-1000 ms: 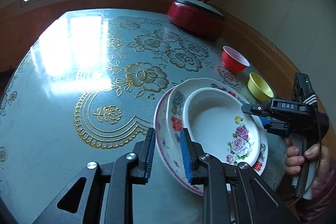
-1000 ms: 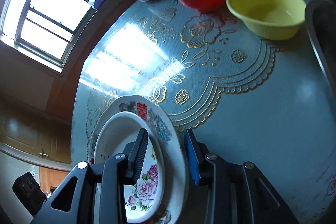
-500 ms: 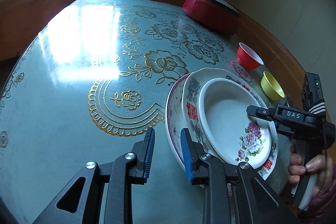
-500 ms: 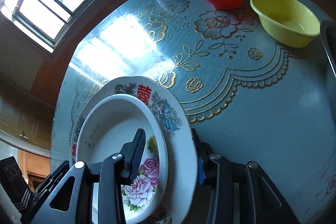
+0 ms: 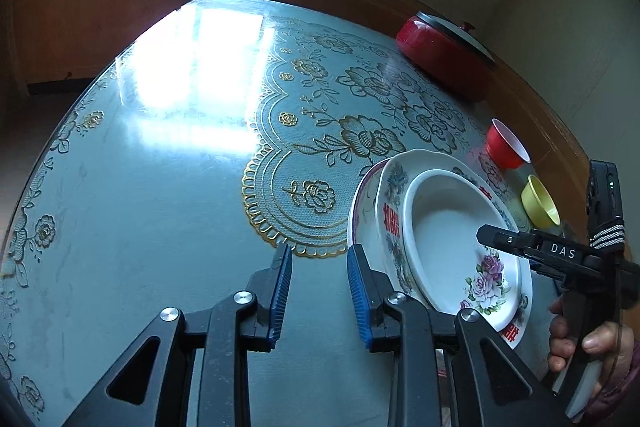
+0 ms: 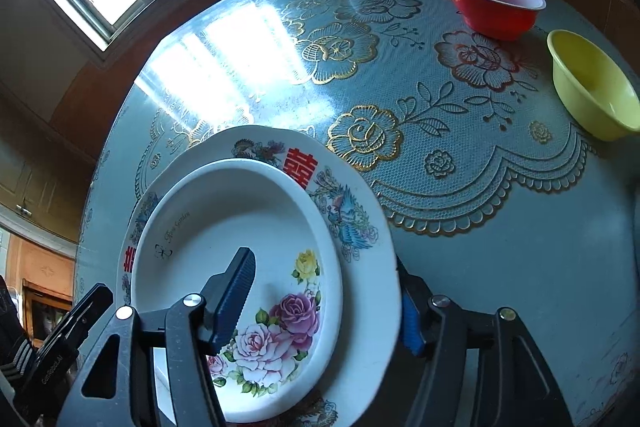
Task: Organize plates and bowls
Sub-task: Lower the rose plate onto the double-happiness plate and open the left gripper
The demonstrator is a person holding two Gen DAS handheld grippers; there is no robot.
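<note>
Three plates are stacked on the table [image 5: 160,187]: a white deep dish with roses [image 6: 224,219] [image 5: 444,227] on top, a plate with red characters [image 6: 352,227] [image 5: 390,223] under it, and a pink-rimmed plate [image 5: 360,195] at the bottom. My right gripper [image 6: 322,263] straddles the stack's near rim and its jaws are opening. One finger hovers over the white dish, the other sits outside the rim, and no pad presses. My left gripper [image 5: 319,249] stands just left of the stack, jaws opening slightly, with nothing between them.
A red bowl [image 6: 496,7] [image 5: 506,147] and a yellow bowl [image 6: 592,87] [image 5: 540,203] stand near the table's right edge. A red lidded pot [image 5: 444,63] sits at the back. A hand [image 5: 576,331] holds the right gripper's handle. The table's left half is bare patterned cloth.
My right gripper's jaws have spread wide around the stack's rim. My left gripper has slid off the stack's left rim, so its gap now shows only table. Both wrists have rolled.
</note>
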